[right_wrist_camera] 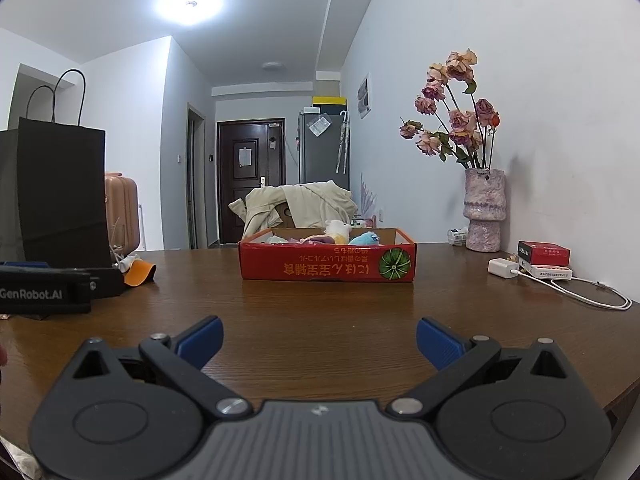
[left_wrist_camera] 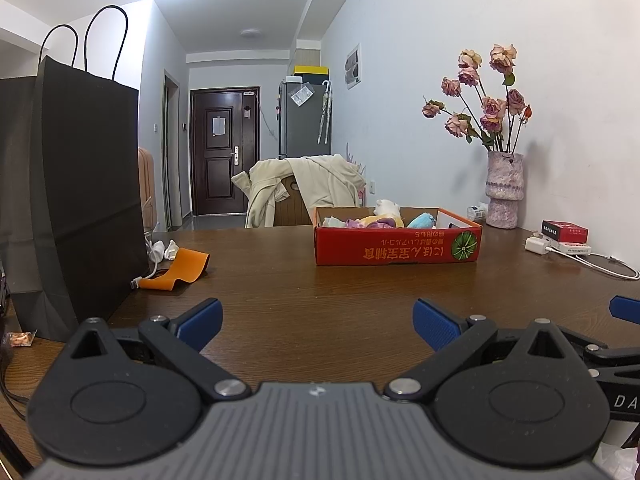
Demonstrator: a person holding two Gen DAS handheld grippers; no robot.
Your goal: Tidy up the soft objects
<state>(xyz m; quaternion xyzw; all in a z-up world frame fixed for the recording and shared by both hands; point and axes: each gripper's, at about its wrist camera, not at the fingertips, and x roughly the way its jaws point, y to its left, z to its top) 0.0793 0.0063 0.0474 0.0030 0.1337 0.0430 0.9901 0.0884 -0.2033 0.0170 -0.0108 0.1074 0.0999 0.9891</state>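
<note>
Black paper bag (left_wrist_camera: 80,184) stands at nine o'clock; the left gripper (left_wrist_camera: 318,322) and right gripper (right_wrist_camera: 320,340) both hang released, holding nothing. Plush toys (right_wrist_camera: 340,234) sit in the red box (right_wrist_camera: 328,266) at twelve o'clock, likely light and squashy; pinch a body's middle.

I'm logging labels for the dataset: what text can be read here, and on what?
"GenRobot.AI": on the black left gripper body, in the right wrist view.
"DA": cut off, on the black right gripper body.
Orange print on the red cardboard box: upside down, unreadable.
Small red box label: too small.
</note>
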